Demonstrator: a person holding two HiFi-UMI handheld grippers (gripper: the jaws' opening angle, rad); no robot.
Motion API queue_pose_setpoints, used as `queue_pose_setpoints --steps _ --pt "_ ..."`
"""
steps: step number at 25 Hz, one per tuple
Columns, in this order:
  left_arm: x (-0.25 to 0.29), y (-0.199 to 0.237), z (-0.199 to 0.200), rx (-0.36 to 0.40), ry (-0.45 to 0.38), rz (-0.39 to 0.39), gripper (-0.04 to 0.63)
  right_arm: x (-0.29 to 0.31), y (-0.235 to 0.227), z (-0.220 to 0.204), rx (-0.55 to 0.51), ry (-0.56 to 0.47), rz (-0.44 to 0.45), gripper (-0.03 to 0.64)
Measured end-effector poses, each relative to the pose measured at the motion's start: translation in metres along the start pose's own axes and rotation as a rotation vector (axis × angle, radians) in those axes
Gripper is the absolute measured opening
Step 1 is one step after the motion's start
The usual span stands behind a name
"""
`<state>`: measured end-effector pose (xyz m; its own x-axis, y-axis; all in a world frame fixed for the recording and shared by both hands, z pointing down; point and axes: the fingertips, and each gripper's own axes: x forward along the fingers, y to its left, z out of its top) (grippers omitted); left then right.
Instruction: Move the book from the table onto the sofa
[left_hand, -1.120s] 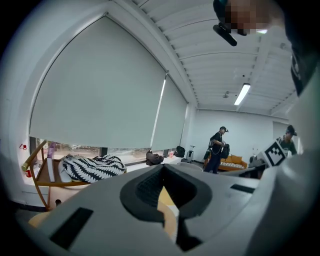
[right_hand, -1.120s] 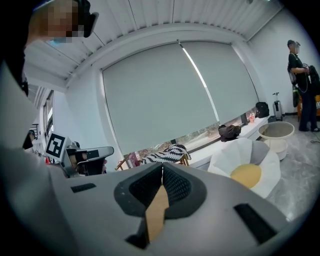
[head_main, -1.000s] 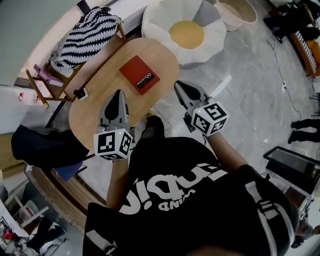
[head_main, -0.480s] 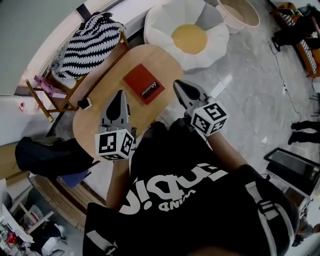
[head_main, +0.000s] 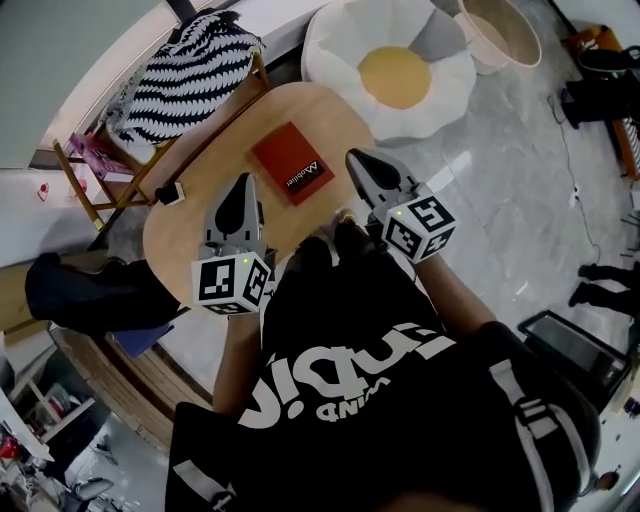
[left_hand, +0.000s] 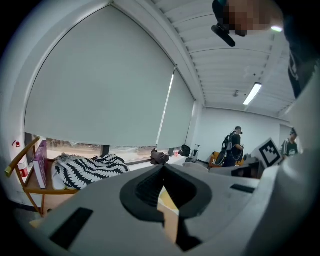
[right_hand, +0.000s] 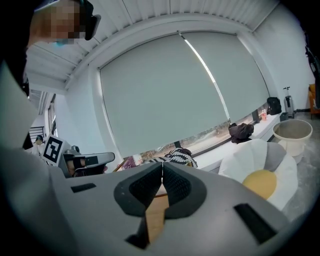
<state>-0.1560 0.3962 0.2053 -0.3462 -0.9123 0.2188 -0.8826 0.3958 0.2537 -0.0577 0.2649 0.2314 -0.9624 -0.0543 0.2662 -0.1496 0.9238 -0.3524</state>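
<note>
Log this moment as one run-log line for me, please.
phase: pre-grasp | book: flat on table, untouched | left gripper: shut, empty, near book | right gripper: shut, empty, near book

The book (head_main: 293, 163) is red with white lettering, near the far edge of a pale wood table (head_main: 188, 240). The sofa (head_main: 440, 85) is white with a yolk-yellow middle, and the blanket (head_main: 185, 80) has black-and-white zigzags. The left gripper (head_main: 243, 185) and right gripper (head_main: 358, 162) are grey, with black-and-white square markers.
</note>
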Motion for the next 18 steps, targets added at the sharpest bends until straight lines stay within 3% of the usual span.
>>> queue_pose_setpoints --steps 18 --pt "0.046 0.041 -0.101 -0.128 0.087 0.120 0.009 0.063 -0.047 -0.079 0.013 0.140 0.078 0.003"
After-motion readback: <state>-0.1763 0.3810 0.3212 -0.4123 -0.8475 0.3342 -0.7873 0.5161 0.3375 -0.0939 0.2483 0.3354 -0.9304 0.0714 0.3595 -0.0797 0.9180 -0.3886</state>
